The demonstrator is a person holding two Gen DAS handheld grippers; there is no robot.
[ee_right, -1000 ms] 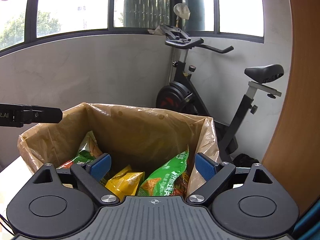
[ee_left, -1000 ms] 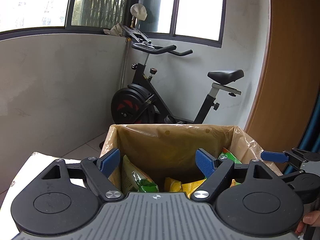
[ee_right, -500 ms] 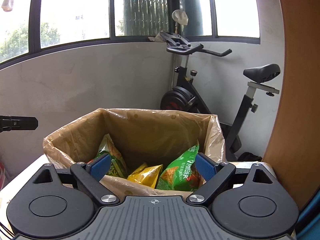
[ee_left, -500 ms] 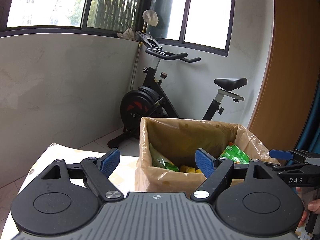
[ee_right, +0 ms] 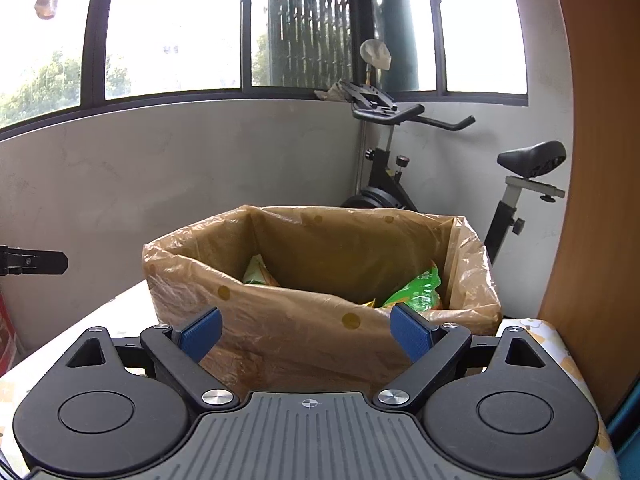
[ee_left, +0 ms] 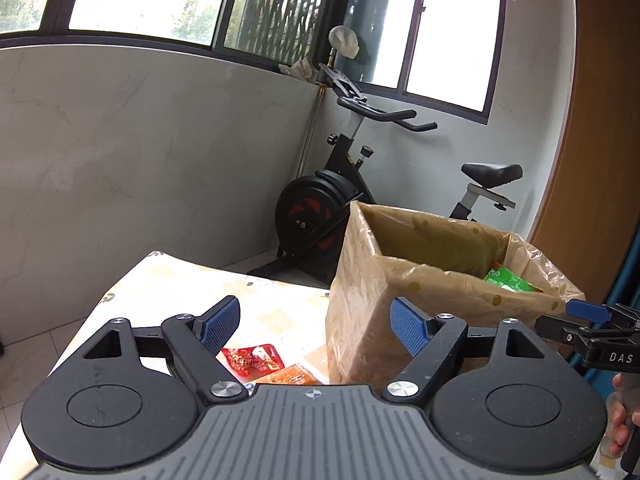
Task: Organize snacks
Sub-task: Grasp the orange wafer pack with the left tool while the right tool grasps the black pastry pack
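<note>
A box lined with a brown plastic bag [ee_left: 404,280] stands on the table and also shows in the right wrist view [ee_right: 304,320]. Green snack packets [ee_right: 420,292] and a yellow one lie inside; one green packet [ee_left: 512,282] shows in the left wrist view. A red snack packet [ee_left: 252,358] and an orange one [ee_left: 292,376] lie on the table left of the box. My left gripper [ee_left: 316,326] is open and empty, above those packets. My right gripper [ee_right: 306,332] is open and empty, in front of the box; its finger shows in the left wrist view [ee_left: 588,312].
The table has a pale patterned cloth [ee_left: 168,280]. An exercise bike [ee_left: 332,200] stands behind it against a grey wall under windows. A wooden panel [ee_right: 600,200] is on the right. The left gripper's finger [ee_right: 36,263] shows at the left edge.
Both grippers have pulled back from above the box. The left one has swung left, so the red and orange packets on the table have come into view.
</note>
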